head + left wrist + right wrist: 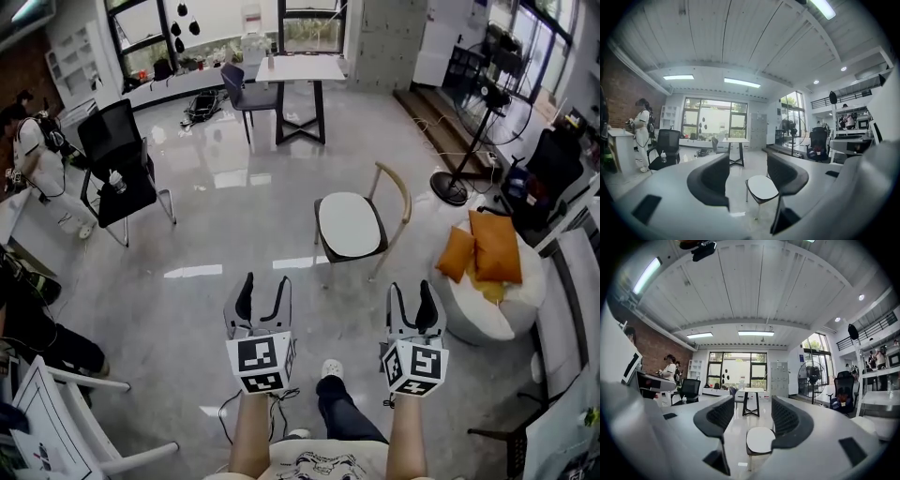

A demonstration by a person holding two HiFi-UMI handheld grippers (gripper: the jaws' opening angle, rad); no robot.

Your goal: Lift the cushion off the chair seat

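Ahead of both grippers, well apart from them, stands the chair [397, 192] with the white cushion [349, 225] lying flat on its seat. Both the left gripper [263, 295] and the right gripper [412, 298] are spread wide and empty, pointing roughly level toward the seat. The step in hand looks like the approach. To do it well, close in with jaws wide, come to seat height, and take the cushion's near rim at two spots set apart, one per gripper. Pinch only the cushion, not the seat beneath, then raise both sides evenly.
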